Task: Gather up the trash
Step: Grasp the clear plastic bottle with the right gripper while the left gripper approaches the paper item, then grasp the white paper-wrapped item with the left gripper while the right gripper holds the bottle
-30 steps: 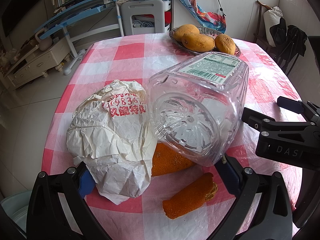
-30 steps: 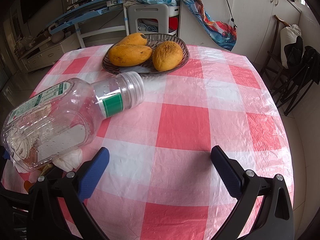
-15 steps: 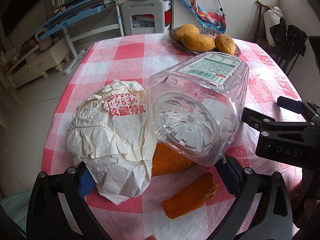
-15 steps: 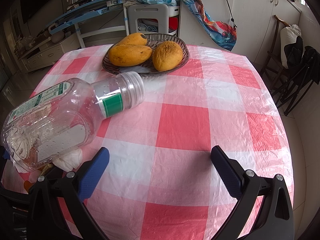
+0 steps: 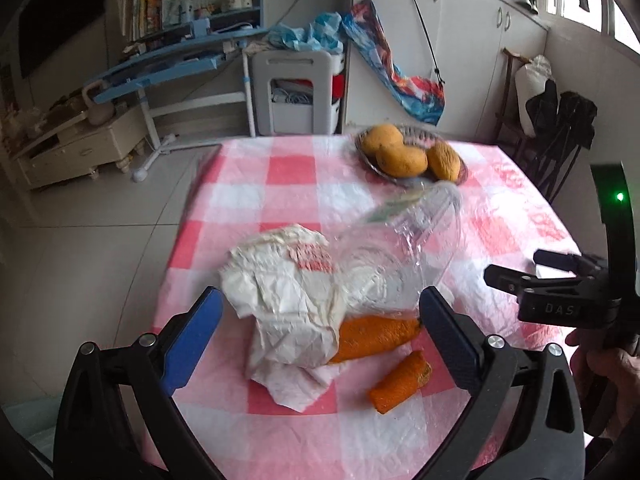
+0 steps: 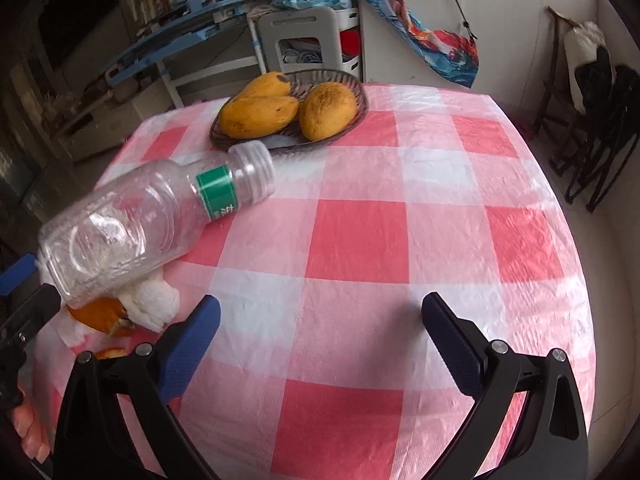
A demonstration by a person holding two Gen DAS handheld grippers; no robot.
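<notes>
Both claws spread wide, gripping nothing: left claw (image 5: 318, 312), right claw (image 6: 320, 320). Trash bunched mid-frame on the checked bench (image 6: 400, 240): crumpled wrapper (image 5: 288, 292), clear bottle (image 6: 152, 220) lying across it, orange peel (image 5: 400, 376) lower right. Round and light, that bottle: likely to roll off toward the fruit bowl (image 6: 348, 80) if nudged.

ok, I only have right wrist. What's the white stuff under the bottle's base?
Observer: A crumpled white paper wrapper with red print. It lies against the bottle base.
Operator: Peel count?
Observer: Two orange pieces. The long peel is tucked under the bottle and the wrapper's edge, and the short peel lies apart from it, nearer the left camera.
Operator: Left tongs?
Observer: The left tongs are open and empty, with one finger on either side of the wrapper and long peel.
</notes>
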